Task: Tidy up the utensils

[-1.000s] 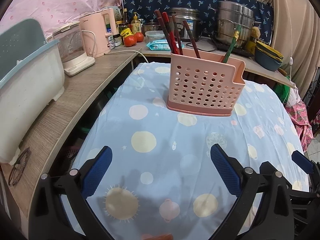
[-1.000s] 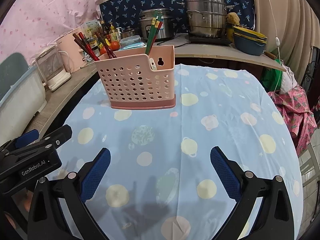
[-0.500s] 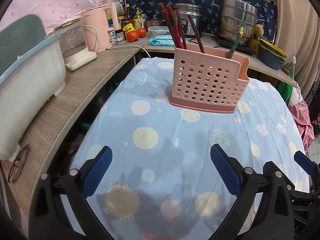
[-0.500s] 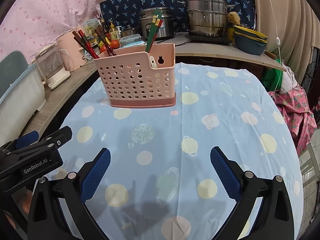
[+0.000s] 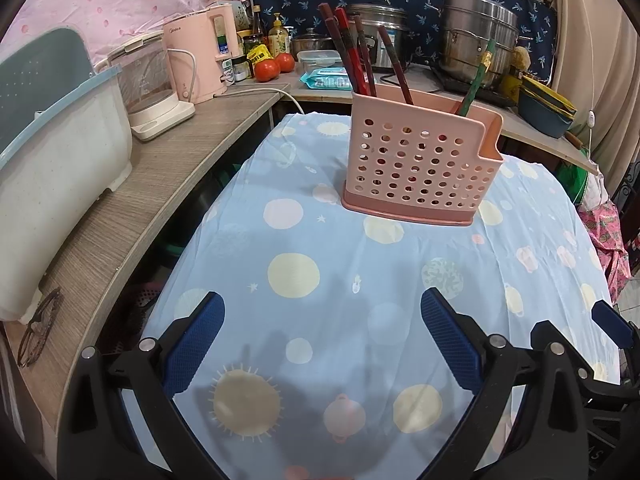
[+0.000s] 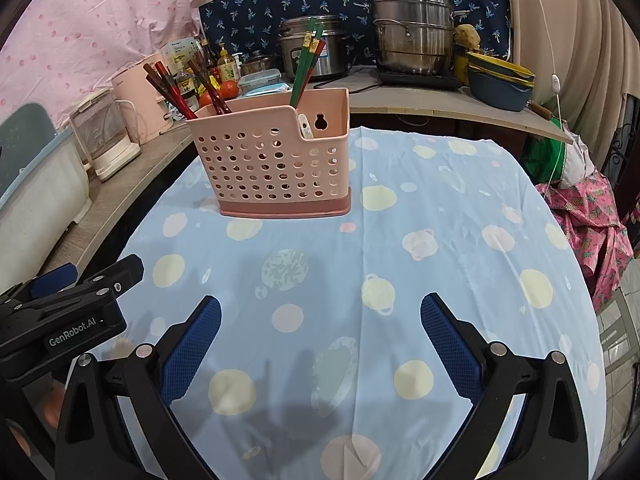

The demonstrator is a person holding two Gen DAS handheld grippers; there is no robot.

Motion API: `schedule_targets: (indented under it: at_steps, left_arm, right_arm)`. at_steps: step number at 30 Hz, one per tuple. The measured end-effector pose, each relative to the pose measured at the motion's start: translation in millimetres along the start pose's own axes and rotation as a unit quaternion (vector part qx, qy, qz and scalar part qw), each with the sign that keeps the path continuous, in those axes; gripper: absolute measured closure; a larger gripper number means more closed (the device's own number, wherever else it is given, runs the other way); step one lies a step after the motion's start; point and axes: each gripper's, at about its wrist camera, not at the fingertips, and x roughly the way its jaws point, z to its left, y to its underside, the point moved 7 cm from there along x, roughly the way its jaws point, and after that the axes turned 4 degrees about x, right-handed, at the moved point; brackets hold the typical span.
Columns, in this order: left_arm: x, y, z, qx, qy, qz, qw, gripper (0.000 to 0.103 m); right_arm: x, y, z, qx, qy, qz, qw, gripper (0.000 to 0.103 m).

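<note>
Bright, even indoor light; soft foreground shadows, sharp focus, fisheye-bent edges.

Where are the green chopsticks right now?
The green chopsticks stand in the pink holder, toward its right end in both views, apart from the red chopsticks at its left end.

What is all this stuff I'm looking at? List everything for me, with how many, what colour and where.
utensil holder: one, pink, perforated, standing on the table
dark red chopsticks: several, upright in the holder's left end
green chopsticks: a few, leaning in the holder's right end
white utensil: one, tip showing in the holder's low front pocket
tablecloth: one, light blue with planet print, covering the table
kettle: one, pink, on the side counter
tomatoes: two, red, back of the counter
steel pots: two, silver, on the rear counter
bowls: a stack, blue and yellow, right of the pots
tub: one, white with a blue rim, far left
glasses: one pair, on the counter edge
left hand-held gripper: black with blue pads, open, empty
right hand-held gripper: the same, open, empty
</note>
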Motion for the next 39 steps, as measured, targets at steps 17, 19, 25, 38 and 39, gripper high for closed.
schedule_targets:
  at_steps: [17, 19, 25, 38, 39]
  left_arm:
    - [1.4, 0.0, 2.9, -0.001, -0.004, 0.0, 1.0, 0.009]
    - [1.4, 0.6, 3.2, -0.004, -0.006, 0.001, 1.0, 0.009]
    - [1.4, 2.2, 6.1, -0.011, -0.012, 0.003, 0.9999, 0.009]
    - [2.0, 2.1, 3.6, -0.004, -0.012, 0.004, 0.9999, 0.009]
    - [2.1, 2.1, 3.2, -0.003, -0.011, 0.004, 0.9999, 0.009]
  right_arm:
    - [1.6, -1.0, -0.1, 0.0, -0.001, 0.002, 1.0, 0.007]
    - [1.3, -1.0, 0.0, 0.0, 0.0, 0.001, 1.0, 0.007]
    - [2.0, -0.7, -0.3, 0.001, 0.0, 0.003, 1.0, 0.007]
    - [2.9, 2.8, -1.3, 0.003, 0.002, 0.003, 1.0, 0.007]
    - [2.7, 2.9, -1.4, 0.003, 0.002, 0.003, 1.0, 0.007]
